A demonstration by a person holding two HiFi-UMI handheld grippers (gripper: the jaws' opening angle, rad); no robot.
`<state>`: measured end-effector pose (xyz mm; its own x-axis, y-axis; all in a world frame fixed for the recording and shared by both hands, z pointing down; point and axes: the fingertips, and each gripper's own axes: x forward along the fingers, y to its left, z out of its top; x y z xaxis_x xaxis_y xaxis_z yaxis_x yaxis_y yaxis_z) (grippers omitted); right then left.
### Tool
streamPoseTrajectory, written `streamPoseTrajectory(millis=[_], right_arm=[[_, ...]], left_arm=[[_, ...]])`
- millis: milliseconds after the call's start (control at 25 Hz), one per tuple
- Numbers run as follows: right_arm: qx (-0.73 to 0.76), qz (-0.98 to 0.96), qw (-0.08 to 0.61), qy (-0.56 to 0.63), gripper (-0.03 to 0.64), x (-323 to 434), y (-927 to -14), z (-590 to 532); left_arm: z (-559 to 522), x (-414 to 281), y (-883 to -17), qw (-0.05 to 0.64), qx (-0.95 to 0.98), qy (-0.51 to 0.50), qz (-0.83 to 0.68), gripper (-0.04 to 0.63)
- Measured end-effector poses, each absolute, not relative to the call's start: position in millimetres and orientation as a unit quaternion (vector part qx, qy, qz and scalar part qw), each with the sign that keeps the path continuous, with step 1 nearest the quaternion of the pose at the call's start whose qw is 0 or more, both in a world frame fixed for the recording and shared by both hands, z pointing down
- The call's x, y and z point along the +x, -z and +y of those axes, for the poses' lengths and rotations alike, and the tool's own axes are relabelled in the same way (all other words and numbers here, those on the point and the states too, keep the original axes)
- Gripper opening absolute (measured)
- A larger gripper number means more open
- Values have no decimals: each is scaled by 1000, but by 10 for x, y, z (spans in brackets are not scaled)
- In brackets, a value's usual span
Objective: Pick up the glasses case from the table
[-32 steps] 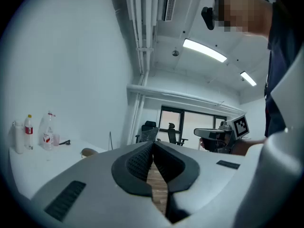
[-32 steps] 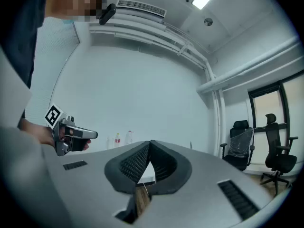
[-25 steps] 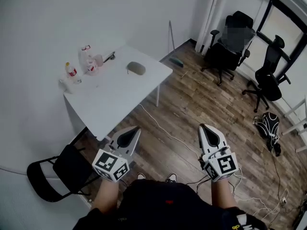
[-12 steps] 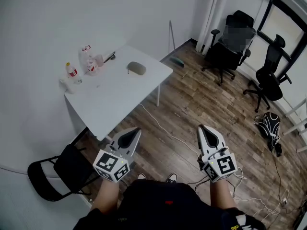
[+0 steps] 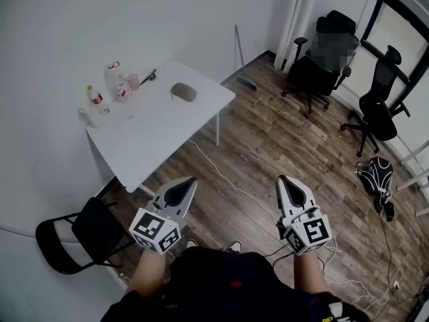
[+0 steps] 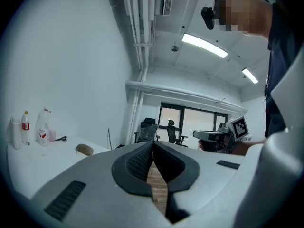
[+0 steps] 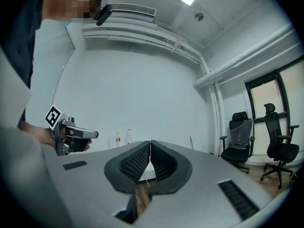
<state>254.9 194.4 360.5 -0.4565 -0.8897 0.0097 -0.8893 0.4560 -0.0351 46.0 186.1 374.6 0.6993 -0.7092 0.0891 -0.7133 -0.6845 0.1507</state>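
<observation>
both grippers are closed and empty: the left gripper [image 5: 190, 181] has its jaws pressed together at the tips, and so does the right gripper [image 5: 284, 181], with only floor showing through the slit lower down. both are held level in front of the person's body, over the wooden floor [image 5: 281, 146] and well apart from the table [image 5: 161, 133]. the glasses case [image 5: 184, 92], a brownish oval, lies on the white table toward its far end, near the edge that faces the open room, and nothing touches it. the task looks barely begun: getting to the table, opening a gripper, closing on the case and lifting it are all not yet done. one corner of the table points toward the person, and a black folding chair [image 5: 80, 237] stands just beside it on the left, against the wall [image 5: 40, 146]. the bottles [image 5: 115, 79] cluster along that wall side, apart from the case, which has bare tabletop around it. the right side of the table opens onto floor, crossed by a white cable [image 5: 221, 173] that could catch a foot. the office chairs [image 5: 322, 59] and a bag [image 5: 377, 173] are well apart at the right. coming in from that open side seems easiest, though a nudge could slide the case off the near edge.
</observation>
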Motion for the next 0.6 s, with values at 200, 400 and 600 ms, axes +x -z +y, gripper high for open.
streamPoseTrajectory(millis=[200,400,600], right_arm=[[-511,859,11,27,21,2801,-3780,1907],[-489,871,22,46,21,2686,-3916,1779],[-490,871,-4,38,21,2667,-3969,1577]], left_arm=[[1950,682,-3862,86,914,-25,-395,21],[1884,581,-3962,105,903,-26,-415,21],[1577,525,-3876,102,902,-6,-419,21]])
